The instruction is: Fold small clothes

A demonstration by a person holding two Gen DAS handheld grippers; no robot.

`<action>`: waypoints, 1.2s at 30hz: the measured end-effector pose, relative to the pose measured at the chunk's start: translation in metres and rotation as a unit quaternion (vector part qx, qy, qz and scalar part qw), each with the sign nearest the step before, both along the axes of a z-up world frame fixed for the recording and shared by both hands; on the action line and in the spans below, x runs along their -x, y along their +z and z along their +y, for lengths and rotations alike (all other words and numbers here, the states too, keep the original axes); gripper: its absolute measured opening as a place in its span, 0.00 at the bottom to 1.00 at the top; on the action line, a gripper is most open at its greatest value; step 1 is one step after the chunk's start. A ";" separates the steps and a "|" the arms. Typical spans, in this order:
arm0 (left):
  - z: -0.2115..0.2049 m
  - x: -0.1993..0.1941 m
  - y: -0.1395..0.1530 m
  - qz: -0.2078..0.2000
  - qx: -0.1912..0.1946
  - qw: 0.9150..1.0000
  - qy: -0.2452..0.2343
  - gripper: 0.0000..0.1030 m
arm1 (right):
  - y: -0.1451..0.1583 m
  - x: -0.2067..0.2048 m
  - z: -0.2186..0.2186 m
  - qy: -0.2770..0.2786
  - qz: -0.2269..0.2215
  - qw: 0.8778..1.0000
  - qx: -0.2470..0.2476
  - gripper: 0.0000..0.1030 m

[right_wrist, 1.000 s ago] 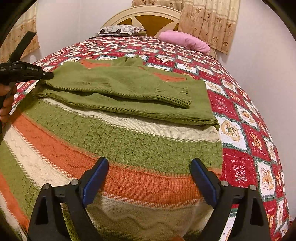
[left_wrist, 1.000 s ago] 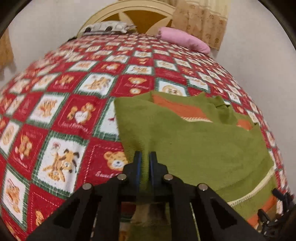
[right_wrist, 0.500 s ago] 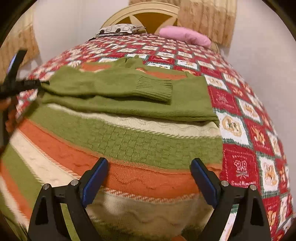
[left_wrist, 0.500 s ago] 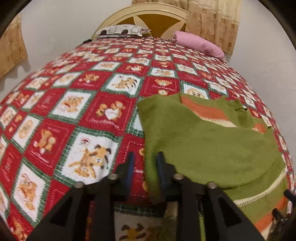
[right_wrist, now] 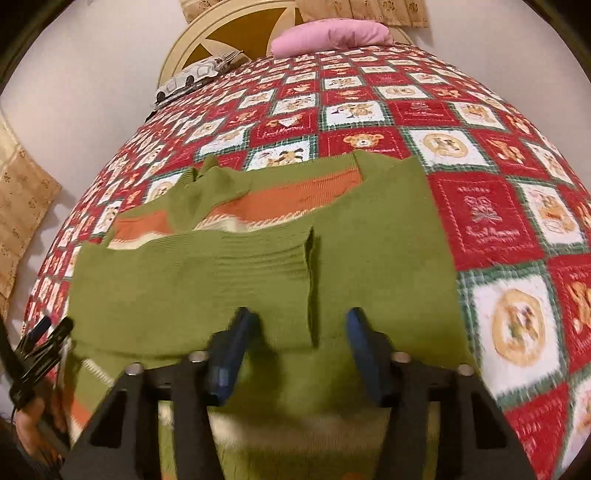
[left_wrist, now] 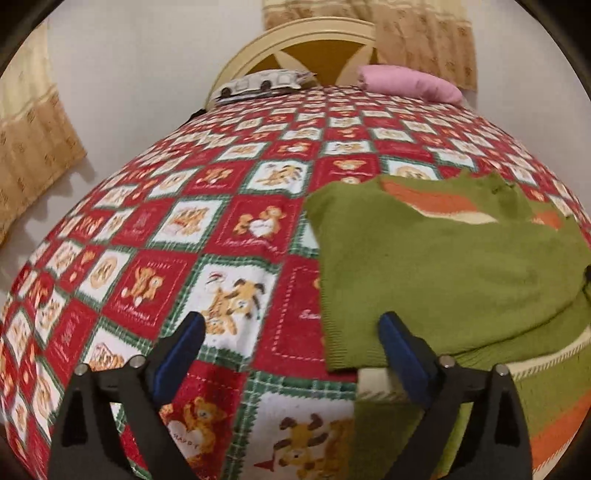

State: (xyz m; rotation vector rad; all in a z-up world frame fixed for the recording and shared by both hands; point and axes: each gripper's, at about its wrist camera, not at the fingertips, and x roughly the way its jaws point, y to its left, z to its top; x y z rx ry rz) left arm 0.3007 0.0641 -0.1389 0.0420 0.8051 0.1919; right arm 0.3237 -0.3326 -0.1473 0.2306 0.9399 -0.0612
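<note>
A green knitted sweater (right_wrist: 369, 266) with orange and cream stripes is spread on a bed covered by a red, white and green teddy-bear quilt (left_wrist: 155, 280). In the right wrist view the sweater fills the near middle of the quilt; a green sleeve (right_wrist: 207, 269) is folded across the body from the left, its ribbed cuff ending near the middle, and an orange stripe is exposed at the far edge beneath the collar. In the left wrist view the sweater (left_wrist: 443, 266) occupies the right half, with its left folded edge lying on the quilt.

The left gripper (left_wrist: 291, 354) is seen spread wide, with nothing between its blue pads; its left finger is held over the quilt and its right finger (left_wrist: 402, 354) over the near left corner of the sweater. Contact with the cloth cannot be judged. The right gripper (right_wrist: 301, 350) is also spread, positioned over the near green part of the sweater, nothing being pinched. The left gripper (right_wrist: 40, 347) is visible at the left edge of the right wrist view, beside the sweater's left side.

At the far end of the bed a pink pillow (right_wrist: 328, 35), a patterned pillow (left_wrist: 264, 83) and a cream headboard (left_wrist: 295, 37) are seen. Beige curtains (left_wrist: 33, 147) hang against the wall.
</note>
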 end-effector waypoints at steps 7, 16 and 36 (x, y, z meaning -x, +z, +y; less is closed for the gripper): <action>-0.003 0.004 -0.007 0.004 -0.017 0.999 0.027 1.00 | 0.011 0.012 0.003 0.005 -0.013 0.998 0.056 0.00; 0.009 0.013 -0.002 -0.013 0.015 0.999 0.036 1.00 | 0.024 0.027 -0.012 0.005 -0.038 0.999 0.023 0.47; -0.001 0.009 -0.008 -0.003 -0.018 0.999 0.042 1.00 | -0.005 0.015 0.031 0.076 -0.007 0.995 0.060 0.33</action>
